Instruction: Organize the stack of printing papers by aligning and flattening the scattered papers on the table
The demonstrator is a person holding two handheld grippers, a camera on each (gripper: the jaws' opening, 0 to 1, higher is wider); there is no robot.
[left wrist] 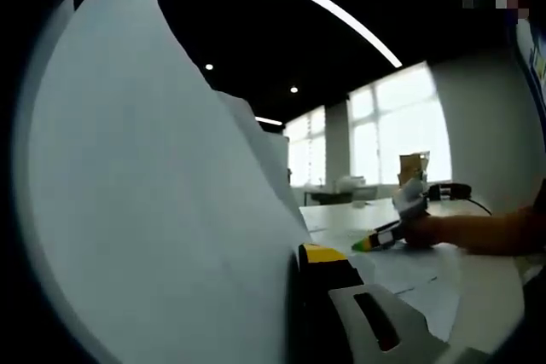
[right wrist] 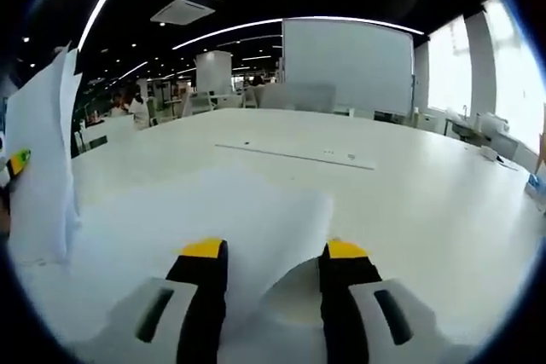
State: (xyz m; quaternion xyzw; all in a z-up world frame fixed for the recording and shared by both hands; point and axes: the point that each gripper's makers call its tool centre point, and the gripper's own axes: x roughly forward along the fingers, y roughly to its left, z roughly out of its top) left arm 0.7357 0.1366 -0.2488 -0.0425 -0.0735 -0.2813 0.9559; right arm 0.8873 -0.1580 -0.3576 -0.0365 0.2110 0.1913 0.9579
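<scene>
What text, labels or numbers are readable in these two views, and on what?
None can be read.
Paper sheets: blank white on the sides shown.
Sheet between the right claw's jaws: blank.
Coloured poster at the edge of the left gripper view: too blurred to read.
Ceiling unit and wall screen: no markings legible.

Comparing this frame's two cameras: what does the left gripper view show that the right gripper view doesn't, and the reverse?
Left gripper view: a hand holding the right gripper, and a brown cardboard object behind it.
Right gripper view: a curled white sheet lying between the right gripper's open, yellow-tipped jaws, and a large whiteboard at the far end.
Both: the upright white paper sheets and the white table.
</scene>
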